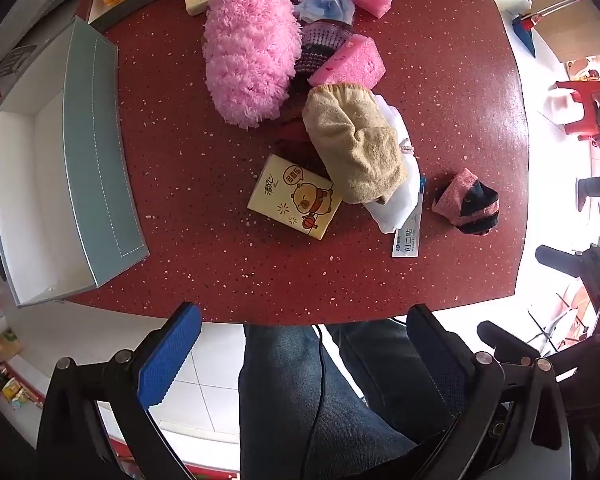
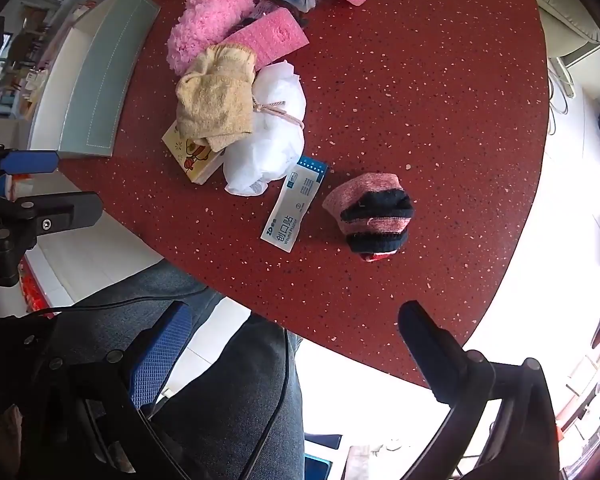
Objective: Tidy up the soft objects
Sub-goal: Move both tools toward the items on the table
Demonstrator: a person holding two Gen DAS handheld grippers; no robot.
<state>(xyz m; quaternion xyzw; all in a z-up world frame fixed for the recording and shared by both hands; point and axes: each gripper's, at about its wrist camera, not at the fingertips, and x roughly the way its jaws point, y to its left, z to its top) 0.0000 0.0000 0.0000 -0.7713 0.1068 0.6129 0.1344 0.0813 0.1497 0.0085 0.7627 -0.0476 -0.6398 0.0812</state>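
1. The left gripper (image 1: 300, 354) has its jaws wide apart, empty, above the near edge of the speckled red table (image 1: 204, 272).
2. The right gripper (image 2: 296, 352) is likewise spread and empty.
3. Just beyond the right jaws lies a rolled pink-and-black striped sock (image 2: 370, 214).
4. Beyond the left jaws sits a yellow cartoon tissue pack (image 1: 294, 198), touching a beige knitted cloth (image 1: 354, 142).
5. Farther off lies a fluffy pink duster (image 1: 248, 46); far left, an open grey-green box (image 1: 96, 152).

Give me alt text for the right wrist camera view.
Open right gripper hovers over the near edge of a red speckled table, nothing between its fingers. Ahead lie a rolled pink-and-black sock, a plaster packet and a heap of soft items; a teal box stands left.
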